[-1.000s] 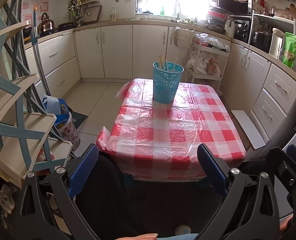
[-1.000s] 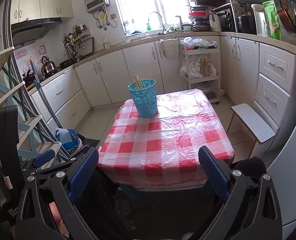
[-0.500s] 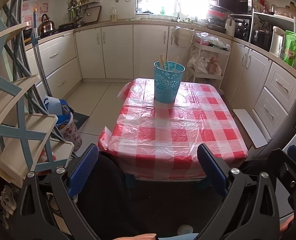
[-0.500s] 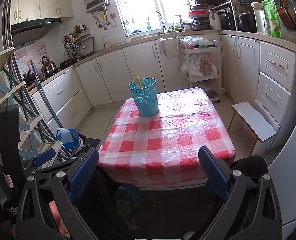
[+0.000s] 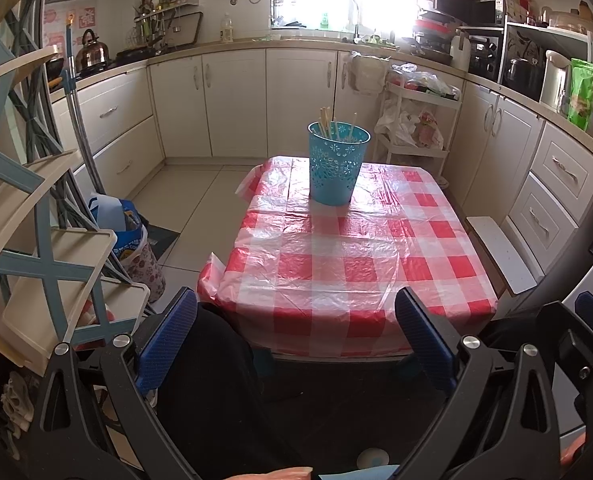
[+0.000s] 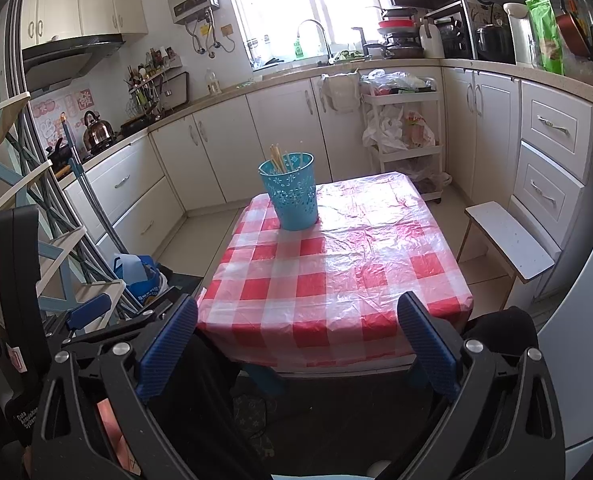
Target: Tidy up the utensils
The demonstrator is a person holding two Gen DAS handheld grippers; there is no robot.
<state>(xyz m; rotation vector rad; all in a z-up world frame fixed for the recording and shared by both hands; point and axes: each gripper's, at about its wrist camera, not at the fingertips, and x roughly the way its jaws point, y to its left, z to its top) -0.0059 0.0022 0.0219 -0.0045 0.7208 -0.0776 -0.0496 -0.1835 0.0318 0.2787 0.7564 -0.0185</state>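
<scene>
A blue perforated holder stands upright at the far end of the table with the red-and-white checked cloth; it also shows in the right wrist view. Several wooden chopsticks stick out of it, also seen in the right wrist view. My left gripper is open and empty, held before the table's near edge. My right gripper is open and empty, also short of the near edge.
A blue-and-cream shelf rack stands at the left. A white stool sits right of the table. A white trolley stands beyond it. White cabinets line the walls. A blue bag sits on the floor at left.
Both views have shifted very slightly; the table and holder sit a touch differently in frame. Both grippers stay open and empty.
</scene>
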